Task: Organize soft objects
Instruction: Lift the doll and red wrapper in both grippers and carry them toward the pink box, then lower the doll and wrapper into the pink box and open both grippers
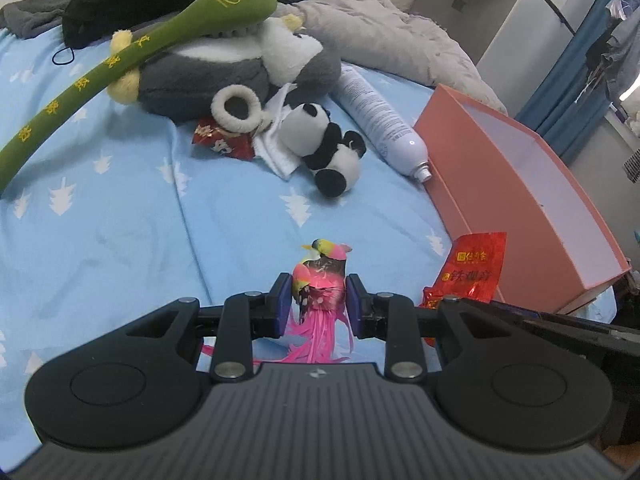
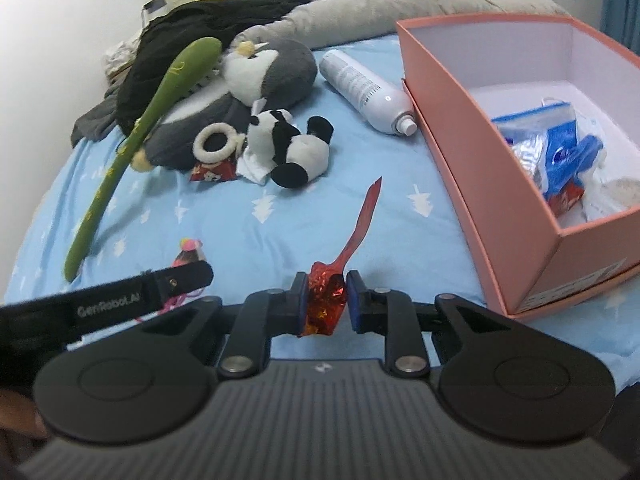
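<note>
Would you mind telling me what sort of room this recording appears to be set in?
Most likely a bedroom: the work surface is a bed with a light blue tree-print sheet, a rumpled grey duvet lies at its far end, and soft toys such as a small panda plush are scattered on it.

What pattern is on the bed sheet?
Light blue cotton bed sheet with small white tree shapes; clearest in left wrist view.

**Count of things on the bed**

By the pink box (image 2: 472,168): one white spray can (image 2: 366,88), one panda plush (image 2: 290,146), one grey penguin plush (image 2: 256,80), one green plush wand (image 2: 132,148), one fluffy ring (image 2: 214,142), two red foil packets outside the box (image 2: 324,304) (image 2: 210,172), one pink feathered toy (image 1: 320,280).
</note>
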Demonstrator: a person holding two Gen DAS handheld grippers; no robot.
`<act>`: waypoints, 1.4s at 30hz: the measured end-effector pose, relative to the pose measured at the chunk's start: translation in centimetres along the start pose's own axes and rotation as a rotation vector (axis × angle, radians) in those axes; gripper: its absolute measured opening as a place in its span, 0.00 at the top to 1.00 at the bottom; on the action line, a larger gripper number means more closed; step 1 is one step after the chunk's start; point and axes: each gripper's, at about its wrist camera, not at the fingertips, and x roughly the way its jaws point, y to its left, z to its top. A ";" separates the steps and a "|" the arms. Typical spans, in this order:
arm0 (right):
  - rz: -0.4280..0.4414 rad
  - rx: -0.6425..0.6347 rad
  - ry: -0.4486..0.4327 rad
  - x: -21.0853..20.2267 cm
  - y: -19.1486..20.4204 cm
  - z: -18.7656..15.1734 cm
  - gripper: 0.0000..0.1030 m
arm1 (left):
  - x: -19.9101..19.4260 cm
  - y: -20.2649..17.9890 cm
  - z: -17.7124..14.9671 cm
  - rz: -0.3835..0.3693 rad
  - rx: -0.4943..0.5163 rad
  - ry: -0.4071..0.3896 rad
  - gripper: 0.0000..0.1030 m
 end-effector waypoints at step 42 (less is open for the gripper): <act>-0.205 0.015 -0.168 -8.0 -13.0 14.1 0.77 | 7.4 -24.2 14.5 -0.319 0.247 0.019 0.68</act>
